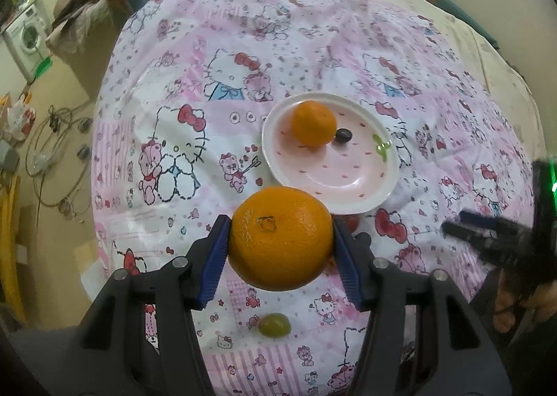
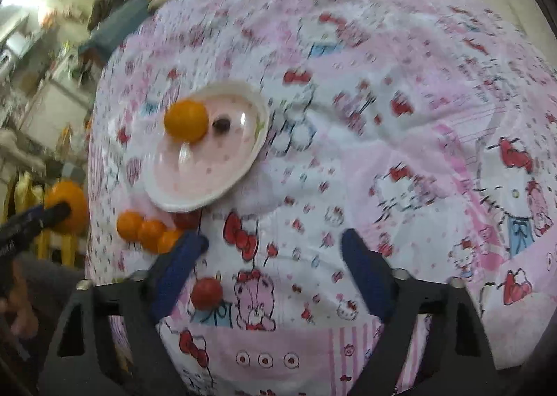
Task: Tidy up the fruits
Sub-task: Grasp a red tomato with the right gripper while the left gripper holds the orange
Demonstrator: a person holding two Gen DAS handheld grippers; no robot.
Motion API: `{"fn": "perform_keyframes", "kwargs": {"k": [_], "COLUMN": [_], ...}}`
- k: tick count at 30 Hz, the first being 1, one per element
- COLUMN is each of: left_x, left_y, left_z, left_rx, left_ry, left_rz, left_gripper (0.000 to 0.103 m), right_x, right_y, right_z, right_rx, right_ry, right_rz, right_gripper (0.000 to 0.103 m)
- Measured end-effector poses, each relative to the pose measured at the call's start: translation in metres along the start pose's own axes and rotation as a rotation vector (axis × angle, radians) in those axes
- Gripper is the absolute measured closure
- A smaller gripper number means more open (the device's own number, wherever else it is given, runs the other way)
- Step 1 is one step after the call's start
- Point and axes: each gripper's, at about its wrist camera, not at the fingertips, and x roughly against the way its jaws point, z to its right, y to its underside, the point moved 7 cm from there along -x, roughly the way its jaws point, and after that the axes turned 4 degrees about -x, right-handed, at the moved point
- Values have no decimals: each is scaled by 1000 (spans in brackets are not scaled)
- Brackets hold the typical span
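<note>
My left gripper (image 1: 281,243) is shut on a large orange (image 1: 281,239) and holds it above the cloth, just short of the pink plate (image 1: 348,180). The plate holds a smaller orange (image 1: 313,123) and a dark grape (image 1: 343,135). A green grape (image 1: 274,325) lies on the cloth below the left gripper. My right gripper (image 2: 275,250) is open and empty over the cloth, right of the plate (image 2: 195,183). A red tomato (image 2: 207,293) lies by its left finger. Three small orange fruits (image 2: 148,230) lie beside the plate. The held orange (image 2: 69,203) shows at the left.
A pink cartoon-print cloth (image 1: 195,159) covers the round table. Its edge drops off at the left onto a floor with cables (image 1: 55,152) and a washing machine (image 1: 28,37). A red fruit (image 1: 351,222) peeks out by the plate's near rim.
</note>
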Motion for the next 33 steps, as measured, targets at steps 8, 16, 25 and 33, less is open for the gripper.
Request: {"fn": "perform_keyframes", "kwargs": {"k": [8, 16, 25, 33], "left_x": [1, -1, -5, -9], "left_y": [2, 8, 8, 12], "left_z": [-6, -5, 0, -9], "left_rx": [31, 38, 26, 36], "left_ry": [2, 22, 14, -22], "left_rz": [6, -21, -28, -33], "left_gripper": [50, 50, 50, 50], "right_x": [-50, -78, -72, -53], "right_y": [46, 66, 68, 53], "right_z": [-54, -78, -83, -75], "right_rx": [246, 381, 412, 351], "right_ry": [-25, -23, -25, -62], "right_rz": [-202, -277, -248, -198], "right_gripper": [34, 66, 69, 69]}}
